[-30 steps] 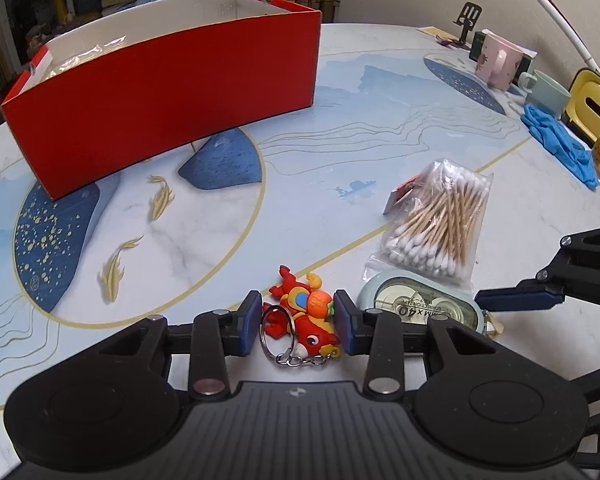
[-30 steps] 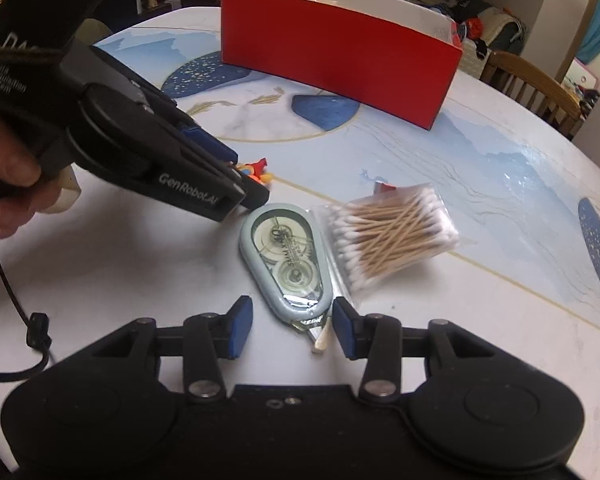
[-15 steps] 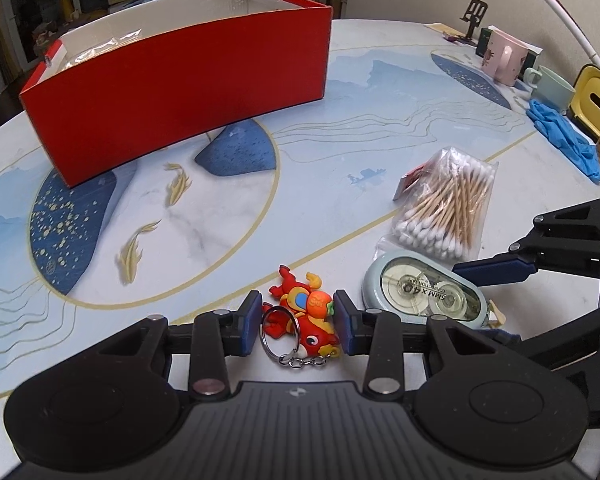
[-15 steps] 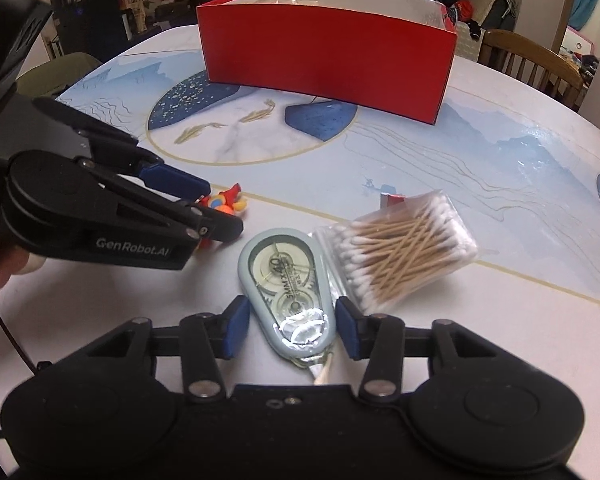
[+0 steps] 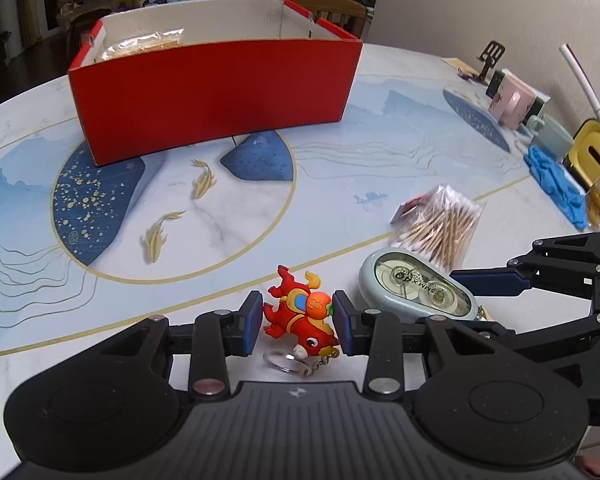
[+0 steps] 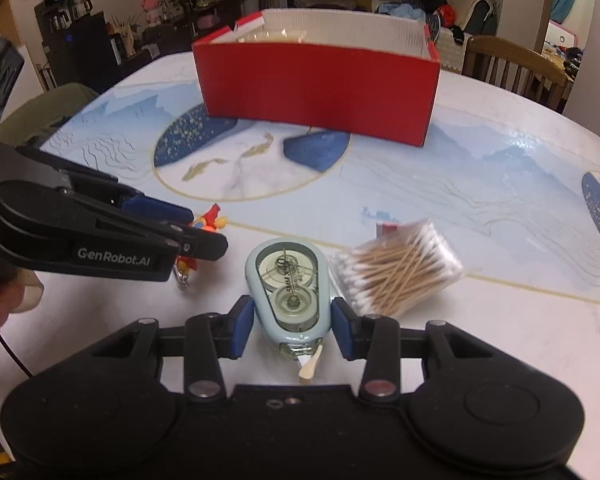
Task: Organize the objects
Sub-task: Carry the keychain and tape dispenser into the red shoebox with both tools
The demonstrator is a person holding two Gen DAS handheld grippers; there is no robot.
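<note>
Left hand-held gripper (image 5: pixel 295 327): clamped on the red fish keychain (image 5: pixel 300 314), one blue pad on each flank; the key ring dangles free below.
Right hand-held gripper (image 6: pixel 292 327): its jaws have just been closing around the correction tape dispenser (image 6: pixel 288 290), which sits between the pads; both pads look to be touching its sides, so I judge it gripped, though only lightly.
Where the things are: keychain and dispenser lie side by side at the near edge of the worktop (image 5: pixel 400 160); the bag of cotton swabs (image 6: pixel 396 270) lies just right of the dispenser, touching it or nearly so; the red box (image 5: pixel 212 92) stands far off across the worktop, open-topped, with a clear packet already inside at its left end.
Risk, dispenser: its shell is smooth and tapers towards the near end, so a light pinch could let it squirt forward or swivel on lifting.
Risk, swabs: the bag crowds the right pad and could be dragged along.
Risk, keychain: soft and irregular, it may twist, and the loose ring could catch the box rim.
Risk, collision: the two tools sit close together and could knock if raised carelessly.
Pose: both point steeply down and forward, towards the box.
</note>
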